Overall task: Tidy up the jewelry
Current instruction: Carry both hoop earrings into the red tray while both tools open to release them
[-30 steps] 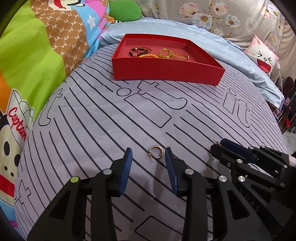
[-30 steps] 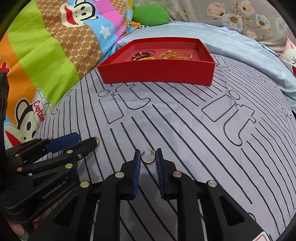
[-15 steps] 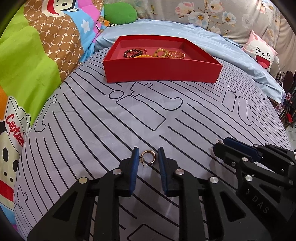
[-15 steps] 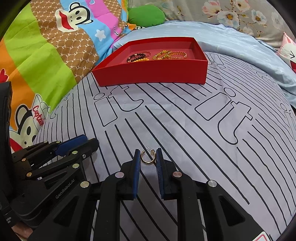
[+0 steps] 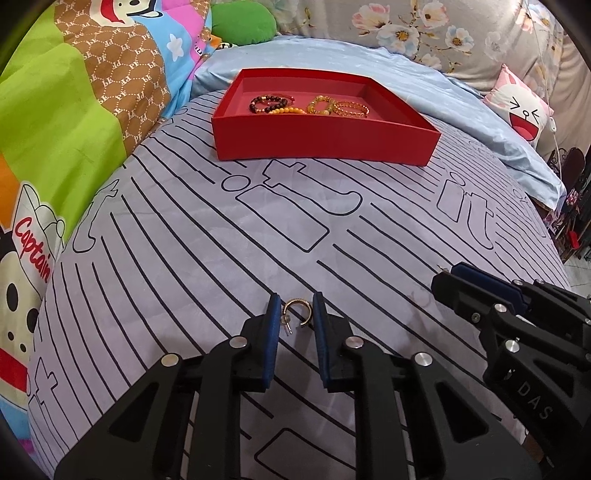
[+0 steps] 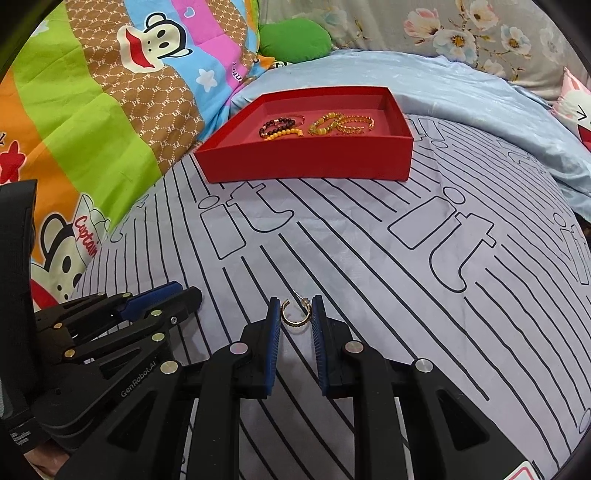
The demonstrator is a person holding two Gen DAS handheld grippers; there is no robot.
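Note:
My left gripper [image 5: 295, 314] is shut on a gold hoop earring [image 5: 298, 313] held between its blue pads, above the striped grey bedspread. My right gripper [image 6: 295, 312] is shut on a second gold hoop earring [image 6: 294, 317] in the same way. Each gripper shows at the side of the other's view: the right one in the left wrist view [image 5: 480, 291], the left one in the right wrist view [image 6: 155, 299]. A red tray [image 5: 325, 140] lies ahead with several beaded bracelets [image 5: 308, 105] inside; it also shows in the right wrist view [image 6: 310, 162].
A colourful cartoon blanket [image 5: 74, 110] rises on the left. A light blue sheet [image 5: 461, 99], a green cushion [image 5: 240, 22] and a pink cartoon pillow [image 5: 524, 110] lie behind the tray. The bed's right edge [image 5: 554, 236] drops toward the floor.
The left gripper closed from wide open onto its earring. Both grippers have lifted with their earrings and moved toward the tray.

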